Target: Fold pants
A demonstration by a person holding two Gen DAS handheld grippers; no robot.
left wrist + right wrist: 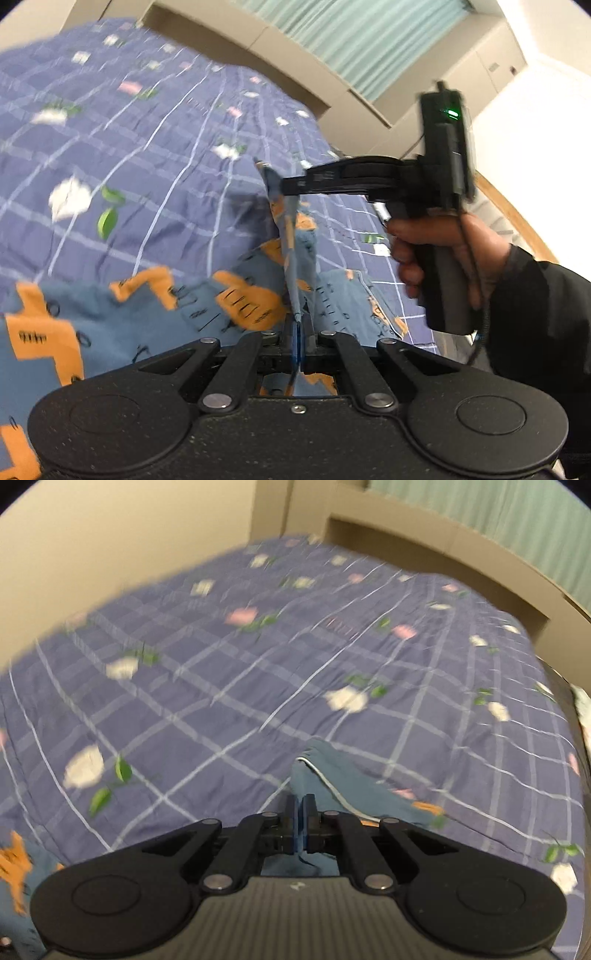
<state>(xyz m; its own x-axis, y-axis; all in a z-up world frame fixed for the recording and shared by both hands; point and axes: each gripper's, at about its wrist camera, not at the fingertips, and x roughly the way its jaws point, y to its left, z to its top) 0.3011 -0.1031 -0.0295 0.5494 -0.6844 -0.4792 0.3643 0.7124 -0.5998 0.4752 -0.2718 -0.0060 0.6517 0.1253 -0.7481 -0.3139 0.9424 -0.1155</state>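
Two grippers are each pinched on the pants (236, 295), which lie on the bed (147, 166) near its near edge, blue cloth with orange patches spread over the checked quilt. The left gripper (298, 332) has its jaws pressed together on a fold of cloth that rises in a taut ridge away from it. In the left wrist view the right gripper (286, 186) bites the far end of that same ridge, held in a hand (436, 254) in a dark sleeve. In the right wrist view its jaws are likewise closed on plain blue cloth with a white cord (325, 775) running by, perhaps the waistband, though blur makes that hard to say. The step in hand seems to be lifting one edge to carry it over for a fold. To do it well, both hands should rise together and keep the edge between them lightly stretched, so the cloth hangs flat and does not bunch. Move them the same way at the same pace, lay the edge down square on the lower layer, and release only once it rests on the quilt.
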